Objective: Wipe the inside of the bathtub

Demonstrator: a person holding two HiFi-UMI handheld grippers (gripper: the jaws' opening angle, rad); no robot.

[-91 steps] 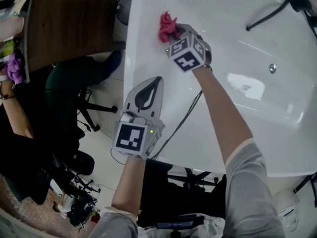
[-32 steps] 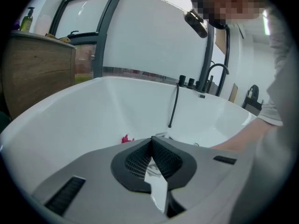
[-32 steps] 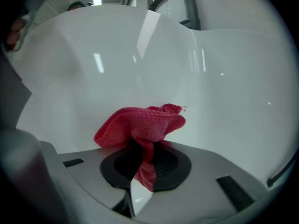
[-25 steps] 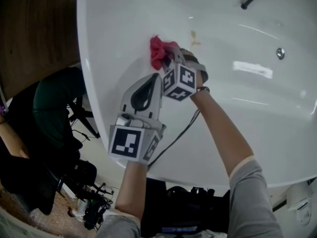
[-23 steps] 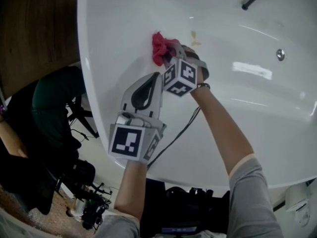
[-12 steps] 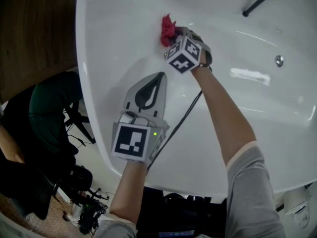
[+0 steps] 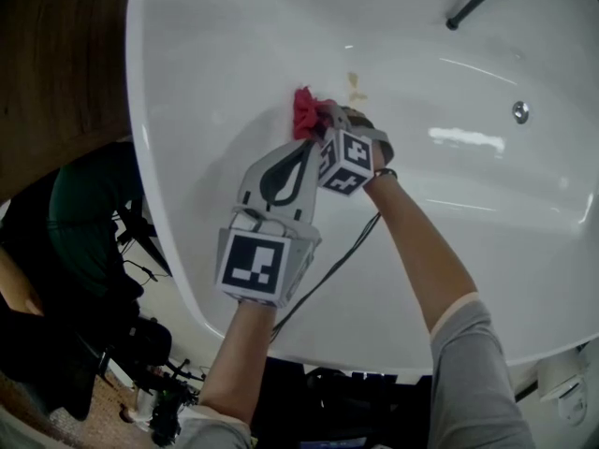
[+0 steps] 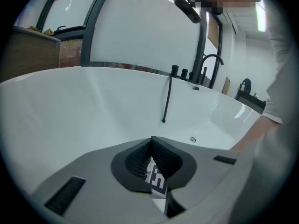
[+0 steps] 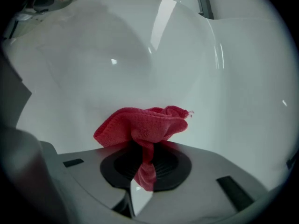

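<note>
**Cloth.** The cloth [image 9: 140, 125] is red with a fine woven nap. It is crumpled into a loose bunch with a frayed corner at its right. A narrow fold runs back between the jaws, and the rest fans out beyond the tips. In the head view the cloth [image 7: 304, 112] sits on the inner wall of the tub [image 7: 234, 45], on the tub's left side below the rim. It is just left of a small yellowish mark [image 7: 355, 84]. It appears to lie against the wall, but contact cannot be confirmed.

**Right gripper.** The right gripper [image 9: 145, 157] has its jaws closed on the cloth and pinches the fold between the ribbed black pads. In the head view the right gripper [image 7: 325, 118] points to the far left, into the tub.

**Left gripper.** The left gripper [image 8: 152, 144] has its jaws together at the tips, with nothing held between them. The other gripper's marker cube shows through the gap behind the tips. In the head view the left gripper [image 7: 301, 148] hangs over the left wall, with its tips just beside the right gripper's cube.

**Tub.** The tub is glossy white. A drain fitting [image 7: 519, 111] sits on the right, and a black hose [image 7: 477, 0] crosses the far right.
</note>
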